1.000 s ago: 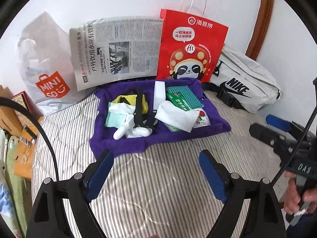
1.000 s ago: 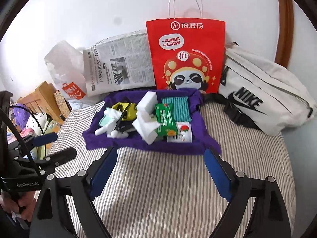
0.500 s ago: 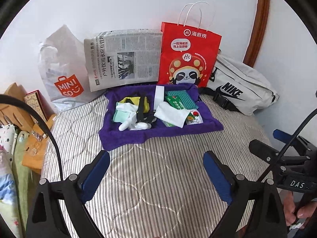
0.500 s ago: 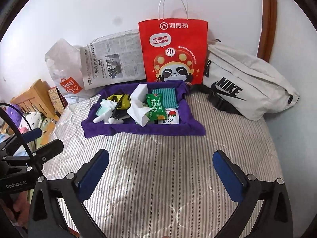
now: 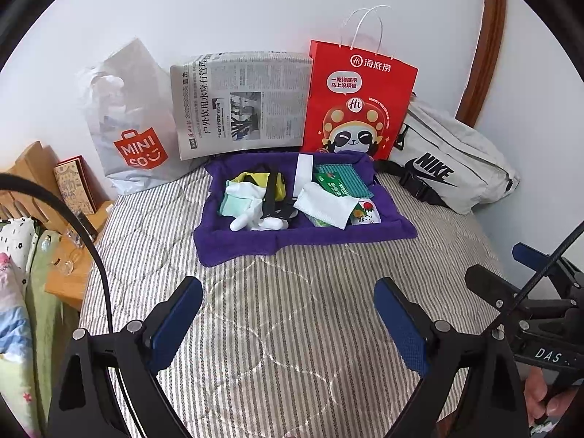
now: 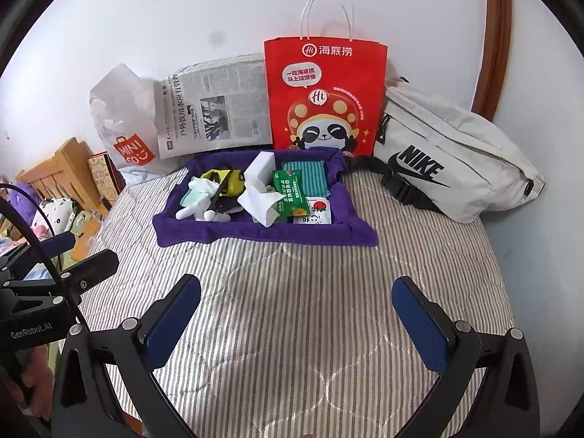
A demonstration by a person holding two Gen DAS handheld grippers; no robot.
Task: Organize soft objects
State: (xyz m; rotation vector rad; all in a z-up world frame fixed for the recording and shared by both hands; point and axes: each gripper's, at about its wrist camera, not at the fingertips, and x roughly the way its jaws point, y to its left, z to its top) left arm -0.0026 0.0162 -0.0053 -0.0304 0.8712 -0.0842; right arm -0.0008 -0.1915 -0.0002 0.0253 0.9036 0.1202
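A purple cloth tray (image 5: pixel 292 239) (image 6: pixel 262 235) lies on the striped bed near the wall. It holds white socks (image 5: pixel 255 221) (image 6: pixel 189 211), a yellow pouch (image 5: pixel 255 180), a white tissue (image 5: pixel 323 208) (image 6: pixel 255 204), green packets (image 6: pixel 288 193), a teal cloth (image 6: pixel 306 173) and a white block (image 6: pixel 259 168). My left gripper (image 5: pixel 288 319) is open and empty, well short of the tray. My right gripper (image 6: pixel 295 317) is open and empty too. Each gripper shows at the other view's edge.
Against the wall stand a Miniso bag (image 5: pixel 131 127), a newspaper (image 5: pixel 241 102), a red paper bag (image 5: pixel 357 106) and a white Nike bag (image 5: pixel 452 160). A wooden bedside stand (image 5: pixel 54 219) with bedding sits at the left. Striped quilt (image 5: pixel 292 310) fills the foreground.
Both grippers have pulled back from the tray, which now looks smaller and farther. Both stay open and empty. The items in the tray have not moved.
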